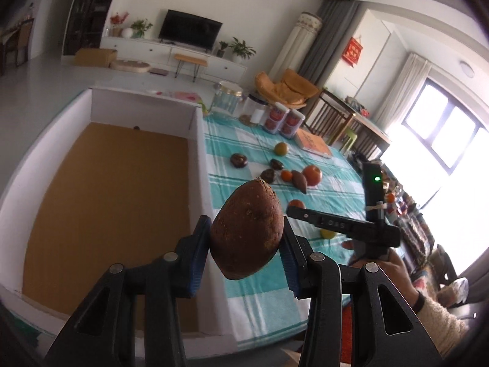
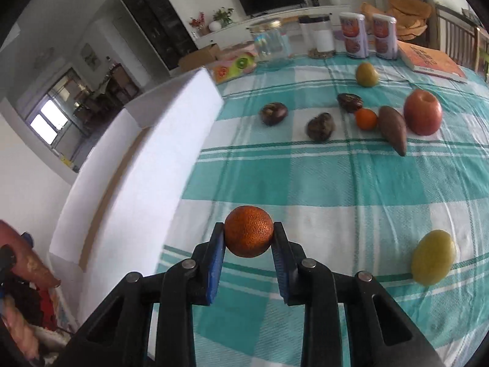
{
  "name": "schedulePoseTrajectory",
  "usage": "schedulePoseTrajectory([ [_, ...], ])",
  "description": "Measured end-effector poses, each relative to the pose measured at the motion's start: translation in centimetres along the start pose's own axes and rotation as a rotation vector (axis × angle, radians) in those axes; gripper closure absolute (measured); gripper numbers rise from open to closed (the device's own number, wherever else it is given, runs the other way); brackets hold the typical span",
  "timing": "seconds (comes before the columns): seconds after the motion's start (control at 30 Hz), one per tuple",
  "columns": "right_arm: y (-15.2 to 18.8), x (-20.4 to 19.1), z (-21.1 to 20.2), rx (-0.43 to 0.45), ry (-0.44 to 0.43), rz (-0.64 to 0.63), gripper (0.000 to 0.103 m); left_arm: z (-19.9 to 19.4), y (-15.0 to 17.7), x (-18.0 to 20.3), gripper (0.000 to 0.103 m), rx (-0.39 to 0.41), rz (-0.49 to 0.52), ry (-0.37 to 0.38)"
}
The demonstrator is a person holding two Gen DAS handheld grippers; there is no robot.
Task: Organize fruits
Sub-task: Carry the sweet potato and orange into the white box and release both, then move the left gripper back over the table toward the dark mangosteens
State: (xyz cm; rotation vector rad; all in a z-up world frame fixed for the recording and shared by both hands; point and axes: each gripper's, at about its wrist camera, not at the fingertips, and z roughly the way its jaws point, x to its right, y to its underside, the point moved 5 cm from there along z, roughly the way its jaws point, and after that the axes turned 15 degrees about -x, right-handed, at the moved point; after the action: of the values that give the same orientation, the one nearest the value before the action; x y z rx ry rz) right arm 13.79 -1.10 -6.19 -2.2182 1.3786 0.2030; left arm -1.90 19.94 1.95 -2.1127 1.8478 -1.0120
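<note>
**Two fruits clamped, both held near the tips**

Your left gripper [image 1: 246, 244] is clamped on a brown sweet potato [image 1: 246, 229], gripped across its lower middle with most of its bulk standing above the pads — a heavy, tapering thing that could pivot or slide out if you swing it fast. It hangs near the inner wall of the white box [image 1: 195, 153], whose brown floor looks nearly bare; clip that wall on the way in and the grip may twist.

Your right gripper [image 2: 249, 241] is closed on a small orange [image 2: 249, 235], caught right at the fingertips. It is round and dimpled — a slight loosening could let it roll off onto the checked tablecloth [image 2: 336, 183]. Whether it is lifted clear of the cloth is hard to tell from this view.

The box wall stands to the orange's left, so carry it over, not into, the rim.
</note>
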Motion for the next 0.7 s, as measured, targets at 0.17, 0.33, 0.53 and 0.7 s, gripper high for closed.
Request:
schedulePoseTrajectory([
  [0.17,0.3,-12.5,1.2,-0.042,-0.160,-0.214,0.073,-0.6,0.7,-7.5,0.058,-0.001,-0.134,-0.189],
  [0.33,2.2,-20.0,6.3,-0.145,-0.147,-0.360,0.072,0.8,2.9,-13.4,0.058,-0.052,-0.249,-0.334],
  [0.53,2.6,-21.3,9.1,-0.162,-0.053,-0.366,0.059,1.3,4.2,-15.4,0.038,-0.053,-0.301,-0.382],
  [0.7,1.8,-16.2,4.9,-0.003,0.003,-0.282,0.035,1.1,2.3,-12.7,0.024,0.036,-0.272,-0.315],
])
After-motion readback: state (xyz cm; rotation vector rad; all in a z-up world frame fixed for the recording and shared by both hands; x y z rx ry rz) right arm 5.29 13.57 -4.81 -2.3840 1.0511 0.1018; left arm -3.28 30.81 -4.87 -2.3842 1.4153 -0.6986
